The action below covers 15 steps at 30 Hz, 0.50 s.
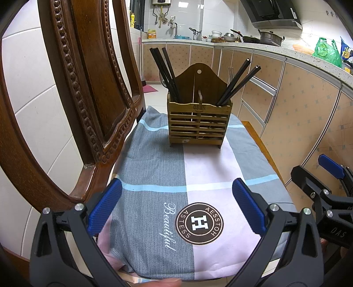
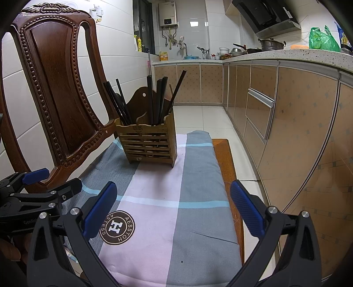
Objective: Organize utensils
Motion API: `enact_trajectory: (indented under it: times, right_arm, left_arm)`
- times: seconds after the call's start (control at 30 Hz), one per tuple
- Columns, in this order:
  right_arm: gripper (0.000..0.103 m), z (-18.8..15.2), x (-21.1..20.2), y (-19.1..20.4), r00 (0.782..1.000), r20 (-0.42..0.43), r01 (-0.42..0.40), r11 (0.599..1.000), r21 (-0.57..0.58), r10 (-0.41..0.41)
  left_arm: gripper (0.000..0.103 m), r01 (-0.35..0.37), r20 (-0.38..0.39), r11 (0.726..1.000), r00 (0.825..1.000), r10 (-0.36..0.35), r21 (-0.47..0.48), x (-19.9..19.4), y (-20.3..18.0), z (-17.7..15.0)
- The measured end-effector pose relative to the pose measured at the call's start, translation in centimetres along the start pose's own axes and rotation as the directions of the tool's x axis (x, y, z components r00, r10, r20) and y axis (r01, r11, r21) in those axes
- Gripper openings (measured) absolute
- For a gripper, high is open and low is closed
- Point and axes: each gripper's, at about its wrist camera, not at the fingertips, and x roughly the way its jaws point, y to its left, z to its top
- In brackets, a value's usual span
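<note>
A home kitchen: tiled walls, counter (image 2: 286, 55) with pots (image 2: 271, 45), range hood (image 2: 264, 15), sink tap (image 2: 184, 47), cabinets (image 2: 297, 106).

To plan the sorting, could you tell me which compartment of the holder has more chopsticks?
The left compartment of the wooden holder: three black chopsticks there, two in the right.

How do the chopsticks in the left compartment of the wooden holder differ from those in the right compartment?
In the left wrist view, the left chopsticks lean to the left, while the right chopsticks lean to the right. The left chopsticks stand close together in one tight bunch; the right chopsticks spread apart at their tops. Both groups are dark, and both stand in the same wooden holder.
</note>
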Motion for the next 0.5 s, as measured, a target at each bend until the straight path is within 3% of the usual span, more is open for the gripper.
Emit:
enact_trajectory:
  times: [0.5]
  right_arm:
    - [0.100,-0.02,0.08,0.01,1.000,-0.003,0.000,1.000,-0.005,0.000]
  left_arm:
    - [0.099,-0.004,0.003,1.000,1.000,0.004,0.007,-0.02,-0.09,-0.21]
